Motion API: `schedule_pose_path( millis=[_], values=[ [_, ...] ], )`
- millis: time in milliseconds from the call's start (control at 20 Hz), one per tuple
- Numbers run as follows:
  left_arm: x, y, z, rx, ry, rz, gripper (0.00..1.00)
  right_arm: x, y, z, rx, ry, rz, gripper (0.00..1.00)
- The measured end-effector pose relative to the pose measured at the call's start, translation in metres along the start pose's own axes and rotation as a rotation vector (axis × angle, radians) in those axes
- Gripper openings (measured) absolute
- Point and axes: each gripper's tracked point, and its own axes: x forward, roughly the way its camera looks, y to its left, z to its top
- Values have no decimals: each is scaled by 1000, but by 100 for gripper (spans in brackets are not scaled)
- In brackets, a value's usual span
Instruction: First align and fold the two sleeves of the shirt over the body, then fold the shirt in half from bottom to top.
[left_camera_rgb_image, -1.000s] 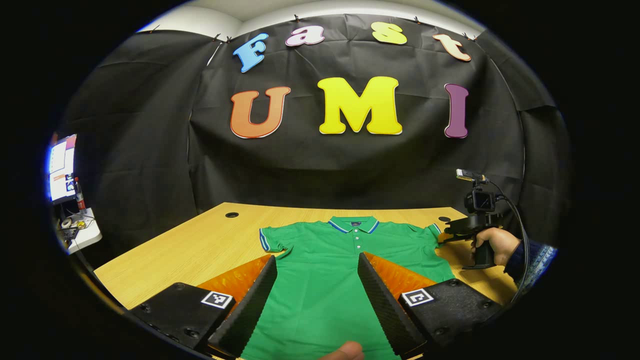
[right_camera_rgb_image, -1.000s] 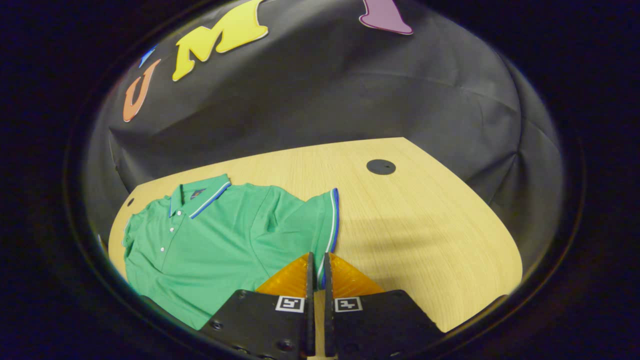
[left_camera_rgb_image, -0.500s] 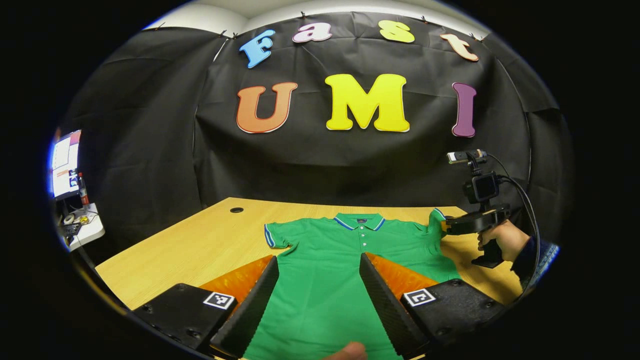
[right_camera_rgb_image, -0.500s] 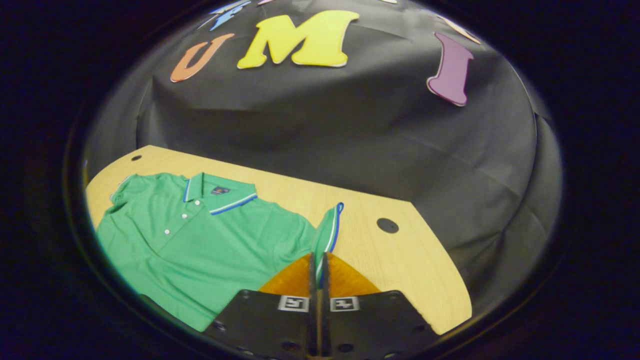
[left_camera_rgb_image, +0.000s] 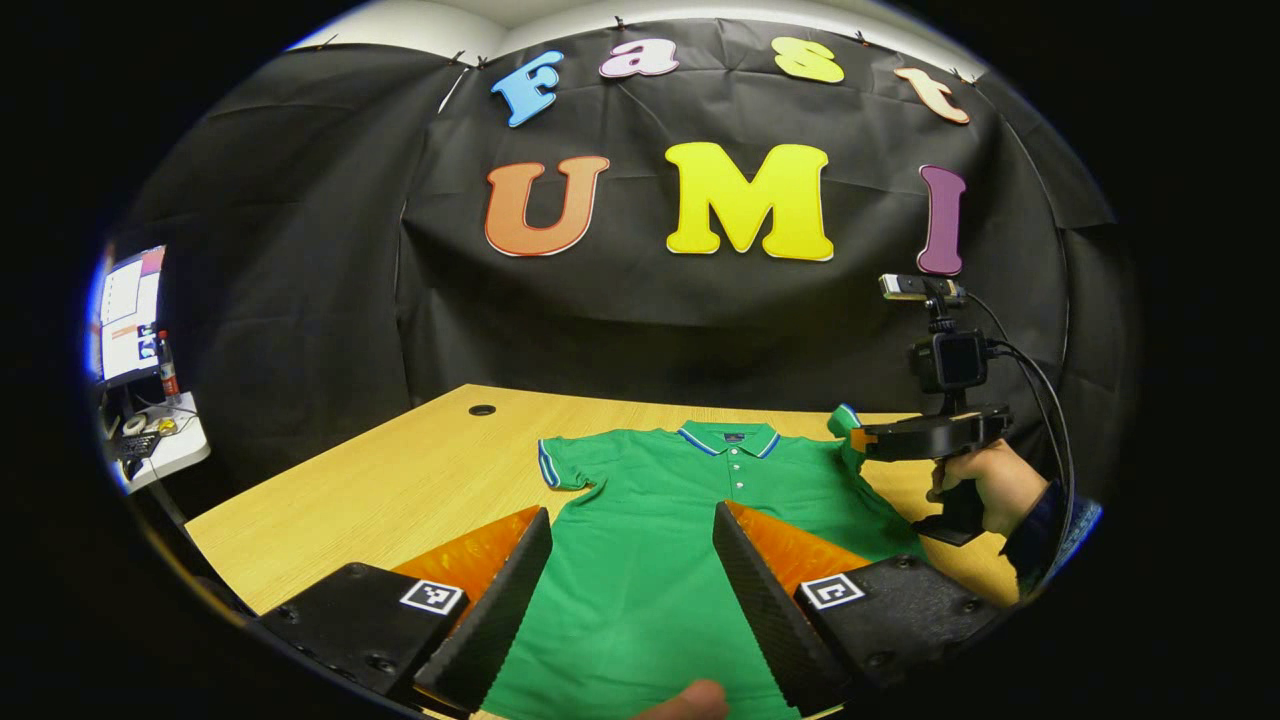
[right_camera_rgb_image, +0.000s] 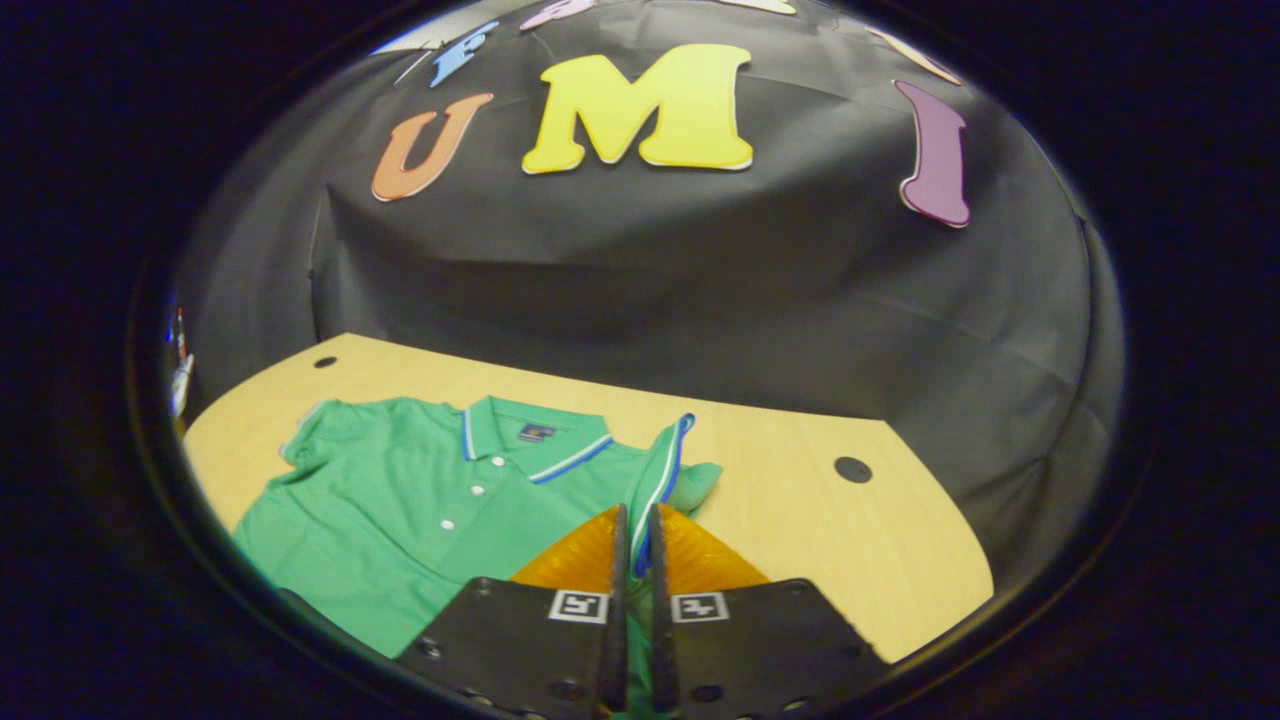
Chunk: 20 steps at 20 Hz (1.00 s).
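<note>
Right gripper view shows right tongs (right_camera_rgb_image: 632, 525) pinching the lifted sleeve (right_camera_rgb_image: 662, 470); left tongs (left_camera_rgb_image: 632, 545) gape over the shirt (left_camera_rgb_image: 660, 540).

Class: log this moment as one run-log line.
right tool: shut on sleeve, raised | left tool: open above shirt | table

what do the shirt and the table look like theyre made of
The shirt looks like a soft knit fabric, probably cotton pique: matte green, creasing and bunching where the right gripper pinches its sleeve; the collar looks ribbed, with blue and white stripes. The table looks like light wood or wood-look laminate: fine straight grain and a smooth, faintly shiny top. Which of the two, I cannot tell.
</note>
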Motion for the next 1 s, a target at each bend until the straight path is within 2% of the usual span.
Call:
schedule_pose_path(
  millis=[150, 200, 400, 550, 700, 850, 1000],
  values=[
    [2, 4, -5, -4, 12, 15, 100, -20, 19, 11, 63, -33, 66, 96],
    [2, 6, -4, 2, 10, 24, 100, -26, 20, 13, 81, -37, 65, 94],
    [7, 15, 0, 37, -11, 72, 100, -67, 3, 24, 112, -72, 36, 96],
    [8, 16, -3, 57, 7, 77, 100, -111, -19, 28, 120, -108, 2, 96],
    [7, 31, 7, 76, 11, 132, 100, -159, -44, 26, 123, -148, -49, 95],
    [15, 36, 22, 7, 20, 135, 100, -208, -59, 11, 149, -192, -57, 94],
    [32, 56, 42, -18, 19, 188, 100, -246, -72, -15, 150, -217, -54, 95]
  ],
)
